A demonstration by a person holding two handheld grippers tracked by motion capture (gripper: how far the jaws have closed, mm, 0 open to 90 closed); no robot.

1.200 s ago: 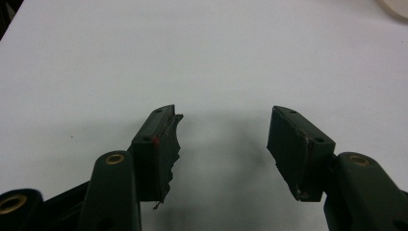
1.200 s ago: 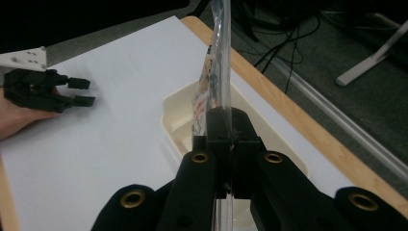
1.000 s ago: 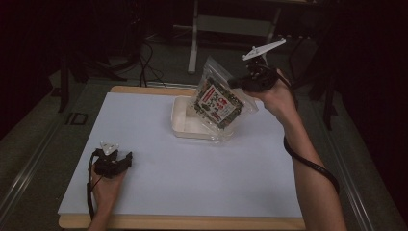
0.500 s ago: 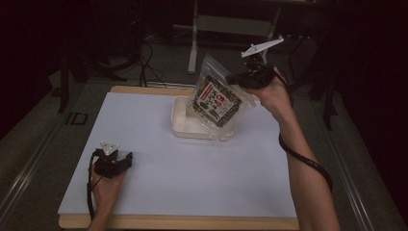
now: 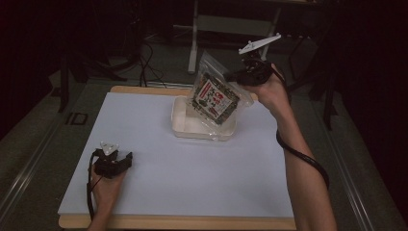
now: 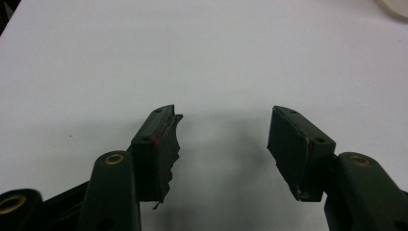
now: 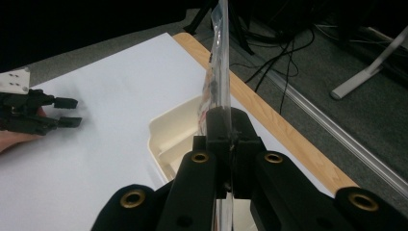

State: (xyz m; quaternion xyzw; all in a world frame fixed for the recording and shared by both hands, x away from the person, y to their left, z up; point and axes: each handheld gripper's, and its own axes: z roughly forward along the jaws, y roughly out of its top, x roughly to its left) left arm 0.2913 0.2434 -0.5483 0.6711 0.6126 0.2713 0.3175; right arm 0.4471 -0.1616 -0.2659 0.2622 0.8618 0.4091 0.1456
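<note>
One bag (image 5: 215, 98) edge-on, contents unclear.

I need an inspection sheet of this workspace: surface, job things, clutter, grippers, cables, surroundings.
Surface: white table with a wooden edge.
Job things: clear bag with a printed packet inside, held tilted over the cream tray.
Clutter: nothing seen.
Grippers: left gripper open, resting on the table; right gripper shut on the bag's edge.
Cables: black cable along the right forearm; more cables on the floor.
Surroundings: dark room, metal stand behind the table.
</note>
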